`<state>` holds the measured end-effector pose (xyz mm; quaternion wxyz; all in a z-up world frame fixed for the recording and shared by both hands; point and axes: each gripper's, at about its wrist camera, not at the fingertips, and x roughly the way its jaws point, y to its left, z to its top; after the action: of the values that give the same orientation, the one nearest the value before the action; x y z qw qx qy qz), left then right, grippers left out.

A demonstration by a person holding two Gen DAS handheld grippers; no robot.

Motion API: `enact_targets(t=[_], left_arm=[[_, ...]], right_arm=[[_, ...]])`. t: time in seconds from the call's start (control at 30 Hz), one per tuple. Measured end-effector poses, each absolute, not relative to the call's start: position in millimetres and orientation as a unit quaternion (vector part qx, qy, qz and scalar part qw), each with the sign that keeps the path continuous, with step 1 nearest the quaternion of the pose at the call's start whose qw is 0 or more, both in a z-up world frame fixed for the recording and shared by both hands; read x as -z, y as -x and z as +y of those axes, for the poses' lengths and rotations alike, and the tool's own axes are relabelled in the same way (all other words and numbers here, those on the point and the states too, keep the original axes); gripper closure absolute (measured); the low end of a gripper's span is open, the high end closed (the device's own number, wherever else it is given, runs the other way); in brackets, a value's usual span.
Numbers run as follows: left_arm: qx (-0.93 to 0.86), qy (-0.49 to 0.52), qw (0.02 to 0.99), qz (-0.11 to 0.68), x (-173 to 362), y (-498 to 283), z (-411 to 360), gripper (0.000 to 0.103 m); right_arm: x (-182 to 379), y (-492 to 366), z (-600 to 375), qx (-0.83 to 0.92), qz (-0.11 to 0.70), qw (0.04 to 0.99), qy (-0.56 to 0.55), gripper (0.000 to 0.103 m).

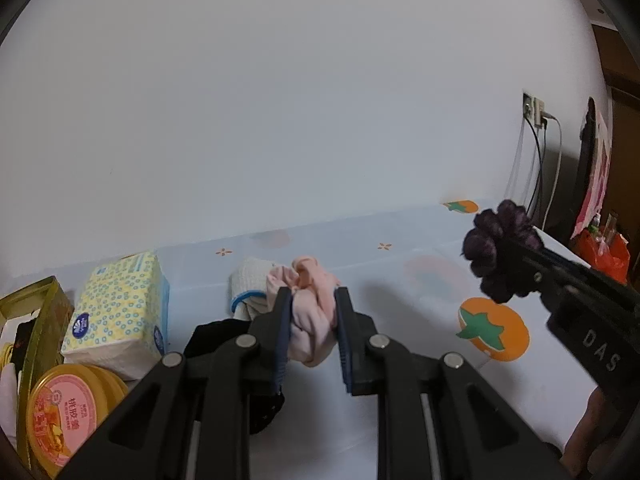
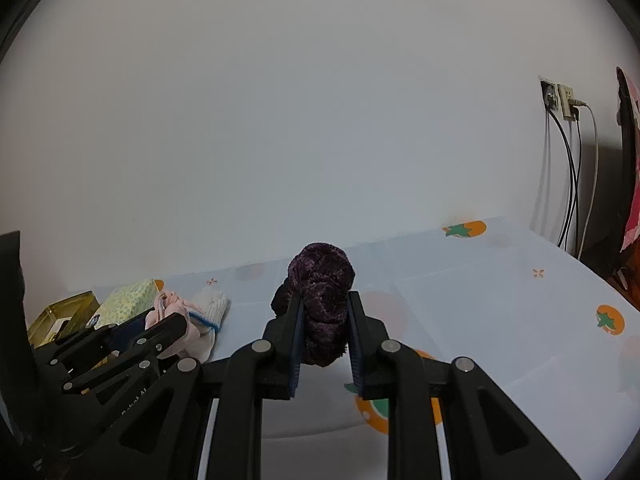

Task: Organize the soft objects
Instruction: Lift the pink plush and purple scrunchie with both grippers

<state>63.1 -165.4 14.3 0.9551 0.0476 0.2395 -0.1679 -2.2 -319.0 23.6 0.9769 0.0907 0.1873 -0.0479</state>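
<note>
My left gripper (image 1: 311, 300) is shut on a bunched pink cloth (image 1: 310, 320) and holds it above the table. A white sock with a blue band (image 1: 250, 286) lies just behind it, and a black cloth (image 1: 216, 334) lies under the left finger. My right gripper (image 2: 324, 304) is shut on a dark purple fuzzy scrunchie (image 2: 322, 300), lifted off the table; it also shows in the left wrist view (image 1: 498, 246). The pink cloth (image 2: 176, 312) and white sock (image 2: 210, 312) show at left in the right wrist view.
A yellow patterned tissue pack (image 1: 120, 312), a gold box (image 1: 36, 320) and a round yellow-lidded tub (image 1: 68, 408) stand at the left. The tablecloth (image 1: 420, 380) has orange fruit prints. A wall socket with cables (image 2: 560, 100) is at the right.
</note>
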Motion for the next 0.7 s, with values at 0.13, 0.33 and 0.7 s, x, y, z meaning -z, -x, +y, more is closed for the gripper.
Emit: enact_targets(t=[0.13,0.33,0.7], left_arm=[[0.173,-0.038,0.954,0.242,-15,-61,-161,0.084],[0.180,-0.033,0.953,0.241,-16,-55,-151,0.084],[0.186,-0.038,0.954,0.232,-20,-30,-134,0.084]], right_arm=[[-22,6,-318,0.052,0.188,0.976,-0.099,0.081],[-21,14,-315,0.062,0.186,0.974,-0.112,0.081],[-29,37,-286,0.065,0.152,0.983,-0.084,0.081]])
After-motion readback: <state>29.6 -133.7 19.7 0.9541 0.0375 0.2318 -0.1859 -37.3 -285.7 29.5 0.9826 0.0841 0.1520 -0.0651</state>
